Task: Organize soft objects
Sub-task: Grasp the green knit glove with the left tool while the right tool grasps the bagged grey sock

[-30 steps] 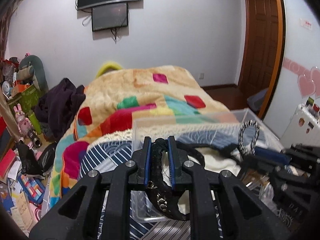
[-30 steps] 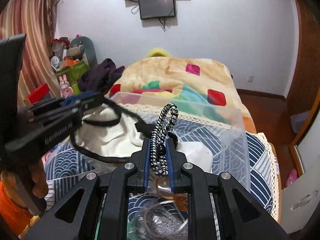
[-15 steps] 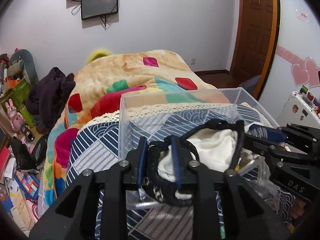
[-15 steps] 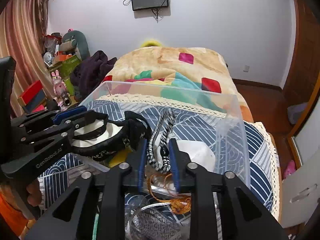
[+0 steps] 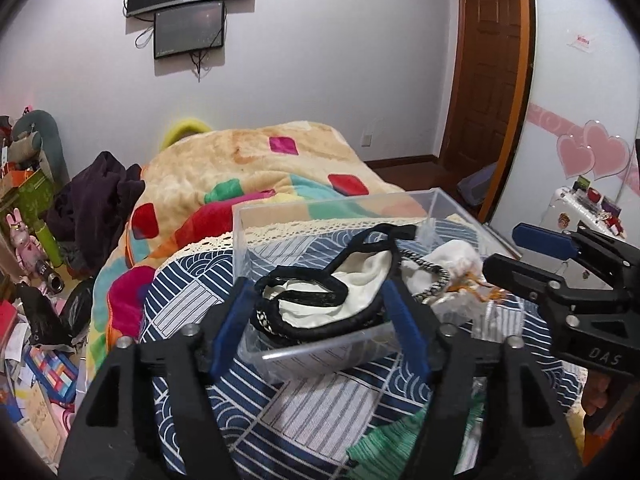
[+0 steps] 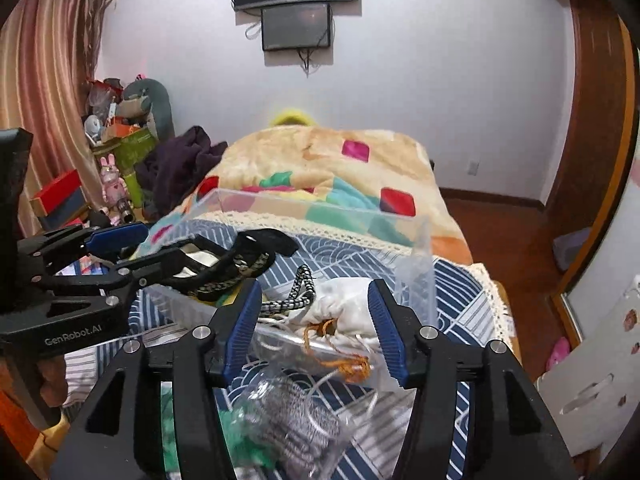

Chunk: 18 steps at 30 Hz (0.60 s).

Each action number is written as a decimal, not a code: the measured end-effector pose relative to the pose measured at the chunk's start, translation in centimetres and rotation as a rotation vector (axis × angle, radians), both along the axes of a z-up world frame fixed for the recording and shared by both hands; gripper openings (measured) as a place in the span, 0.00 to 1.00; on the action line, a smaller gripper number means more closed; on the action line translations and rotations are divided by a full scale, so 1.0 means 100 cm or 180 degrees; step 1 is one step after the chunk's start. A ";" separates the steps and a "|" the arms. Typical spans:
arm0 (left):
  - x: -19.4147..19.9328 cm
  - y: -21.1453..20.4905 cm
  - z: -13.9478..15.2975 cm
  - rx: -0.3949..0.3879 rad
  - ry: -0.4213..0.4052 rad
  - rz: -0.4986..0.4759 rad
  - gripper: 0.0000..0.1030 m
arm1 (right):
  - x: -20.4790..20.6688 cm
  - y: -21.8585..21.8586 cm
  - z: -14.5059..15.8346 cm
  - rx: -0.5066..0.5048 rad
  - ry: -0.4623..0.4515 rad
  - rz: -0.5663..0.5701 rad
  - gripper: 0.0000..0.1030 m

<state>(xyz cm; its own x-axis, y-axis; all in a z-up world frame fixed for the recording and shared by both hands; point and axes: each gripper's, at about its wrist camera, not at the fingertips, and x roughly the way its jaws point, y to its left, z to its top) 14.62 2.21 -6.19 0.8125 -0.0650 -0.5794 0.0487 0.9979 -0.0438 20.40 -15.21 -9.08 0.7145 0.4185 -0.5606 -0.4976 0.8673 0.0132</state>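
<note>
A clear plastic box [image 5: 336, 352] sits on the blue patterned bedspread. Inside lie a black-and-cream garment [image 5: 344, 300], a black-and-white braided cord [image 5: 430, 270] and a white cloth pouch with an orange string [image 6: 340, 312]. My left gripper [image 5: 320, 324] is open, its jaws spread either side of the garment at the box's near wall. My right gripper [image 6: 314, 328] is open just above the box's near edge, with the cord [image 6: 298, 294] and pouch lying between and beyond its fingers.
A clear bag with grey cords [image 6: 288, 432] and a green cloth [image 5: 396, 444] lie on the bedspread in front of the box. A colourful blanket [image 5: 248, 176] covers the bed beyond. Clutter and toys [image 5: 28, 240] fill the floor at left. A wooden door [image 5: 492, 80] stands at right.
Both grippers lowered their loads into the box and opened. The garment left my left gripper and the braided cord left my right gripper; both now lie in the box.
</note>
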 end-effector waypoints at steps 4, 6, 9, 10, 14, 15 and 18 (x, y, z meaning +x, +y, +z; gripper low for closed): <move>-0.015 -0.001 0.004 -0.0045 -0.0035 -0.0027 0.74 | -0.015 -0.009 0.006 0.0071 -0.0135 -0.0028 0.69; -0.022 -0.002 0.003 -0.0069 -0.0029 -0.0054 0.78 | -0.021 -0.013 0.004 0.0090 -0.0143 -0.0032 0.71; -0.030 -0.006 -0.004 -0.0035 0.0021 -0.0076 0.81 | -0.024 -0.018 -0.004 0.0102 -0.0048 -0.0044 0.73; -0.033 -0.007 -0.007 -0.0023 0.0050 -0.0093 0.81 | -0.024 -0.020 -0.009 0.0101 -0.0006 -0.0050 0.74; -0.040 -0.015 -0.028 -0.0042 0.0236 -0.0158 0.82 | -0.025 -0.023 -0.028 0.0090 0.0186 -0.0064 0.74; -0.040 -0.016 -0.032 -0.0058 0.0280 -0.0163 0.82 | -0.025 -0.023 -0.034 0.0084 0.0246 -0.0066 0.74; -0.041 -0.019 -0.051 -0.0160 0.0450 -0.0187 0.82 | -0.023 -0.025 -0.051 0.0105 0.0451 -0.0061 0.74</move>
<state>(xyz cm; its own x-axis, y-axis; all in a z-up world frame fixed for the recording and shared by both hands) 10.52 0.30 -11.33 0.7169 -0.1419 -0.6826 0.0967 0.9898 -0.1041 18.12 -17.71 -14.21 0.6373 0.4255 -0.6425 -0.4722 0.8745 0.1109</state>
